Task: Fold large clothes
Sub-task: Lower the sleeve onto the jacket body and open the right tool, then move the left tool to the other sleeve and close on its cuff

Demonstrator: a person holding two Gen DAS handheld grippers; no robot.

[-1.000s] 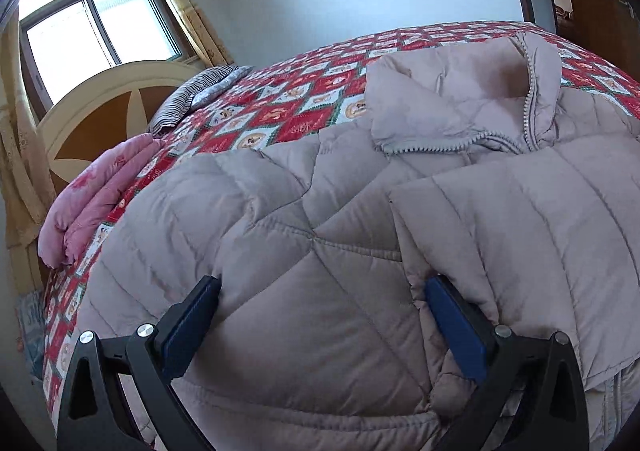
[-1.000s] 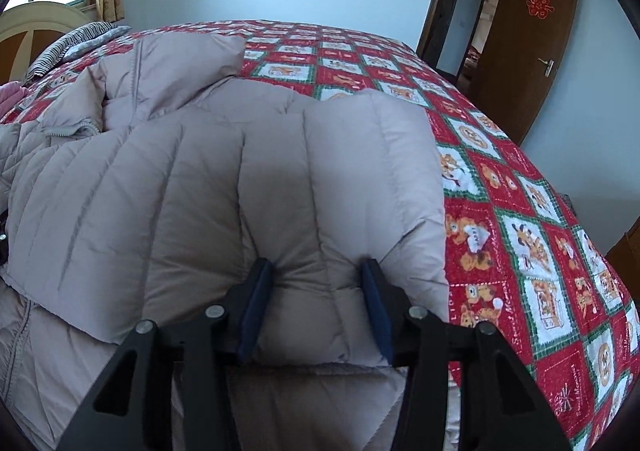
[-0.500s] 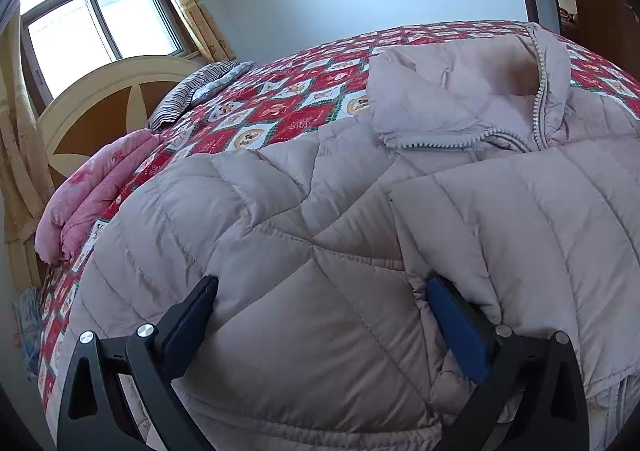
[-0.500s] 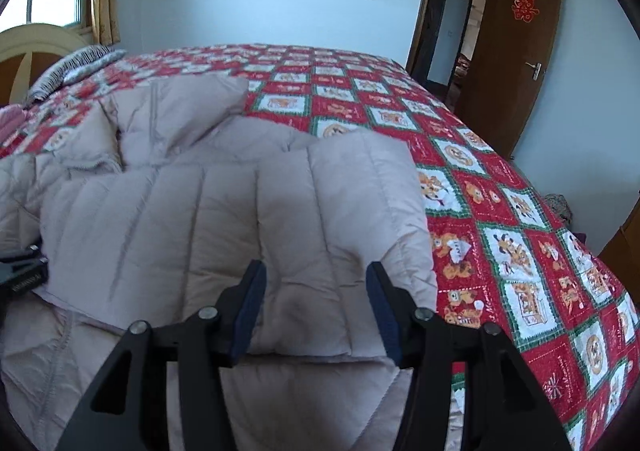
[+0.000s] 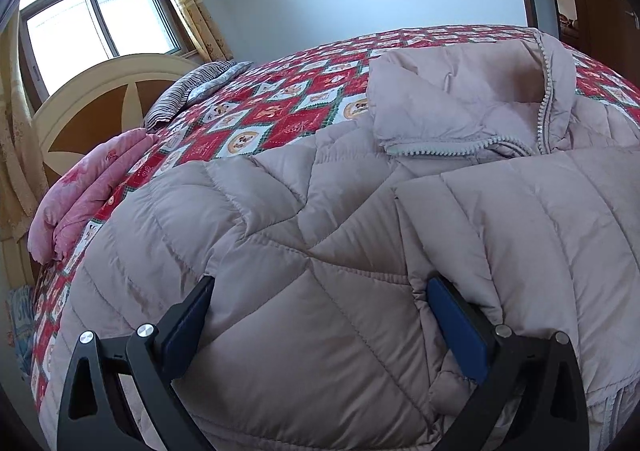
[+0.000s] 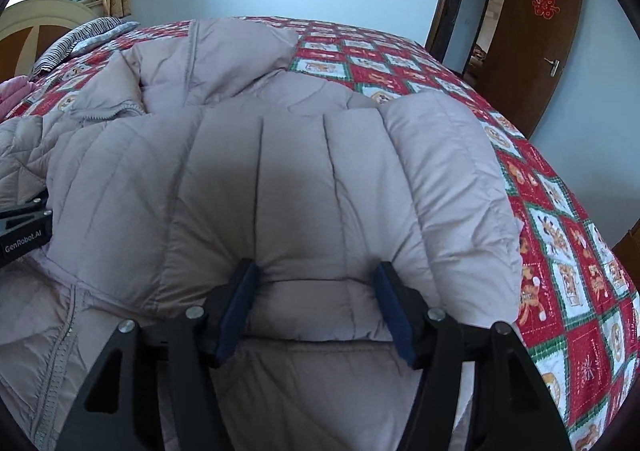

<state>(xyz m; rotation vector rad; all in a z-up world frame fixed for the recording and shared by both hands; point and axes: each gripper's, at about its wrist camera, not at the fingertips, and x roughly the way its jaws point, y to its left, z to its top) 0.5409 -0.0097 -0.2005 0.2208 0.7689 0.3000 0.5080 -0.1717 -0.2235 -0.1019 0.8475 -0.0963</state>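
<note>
Right hand-held gripper [image 6: 316, 303] opening around folded jacket [image 6: 280, 171] edge, left hand-held gripper [image 5: 320, 331] wide apart; puffy fold may spring back

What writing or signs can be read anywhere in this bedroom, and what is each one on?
"GenRobot.AI": white letters on the black body of the left tongs, at the left edge of the right wrist view.
Red paper ornament on the brown door: it looks like a character, too small to read for certain.
Bedspread squares: pictures and small marks, too blurred to read.
</note>
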